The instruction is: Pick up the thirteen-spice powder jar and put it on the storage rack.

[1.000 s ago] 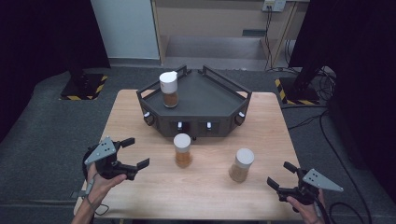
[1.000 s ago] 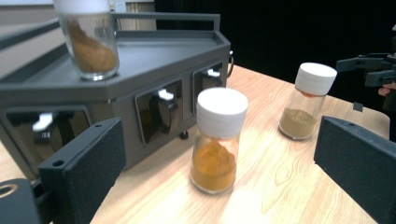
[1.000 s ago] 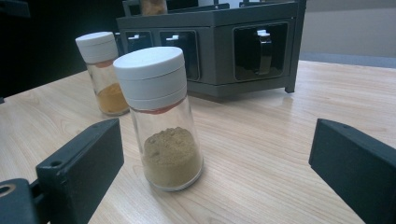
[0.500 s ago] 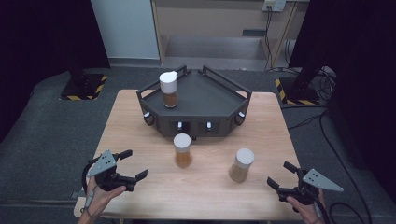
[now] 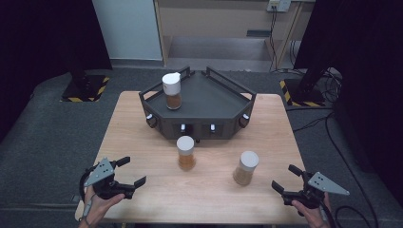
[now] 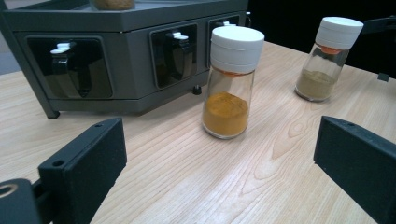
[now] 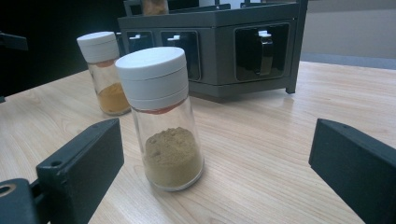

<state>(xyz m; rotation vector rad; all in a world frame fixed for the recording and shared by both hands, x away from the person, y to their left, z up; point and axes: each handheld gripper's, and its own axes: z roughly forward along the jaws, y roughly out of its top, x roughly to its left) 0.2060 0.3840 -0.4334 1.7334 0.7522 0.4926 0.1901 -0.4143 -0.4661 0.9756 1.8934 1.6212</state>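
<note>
Both grippers, left (image 5: 127,172) and right (image 5: 286,179), jaws wide, empty, apart from spice jars (image 5: 185,152).

no readable text, labels, brands or numbers on anything

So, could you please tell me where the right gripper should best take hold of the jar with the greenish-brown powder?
Probably around the glass body of the greenish-brown jar, just below its white cap. The jar stands upright on the table, clear of the orange-powder jar, so a level approach from the near edge suits. The right gripper is open, its fingers already either side.
</note>
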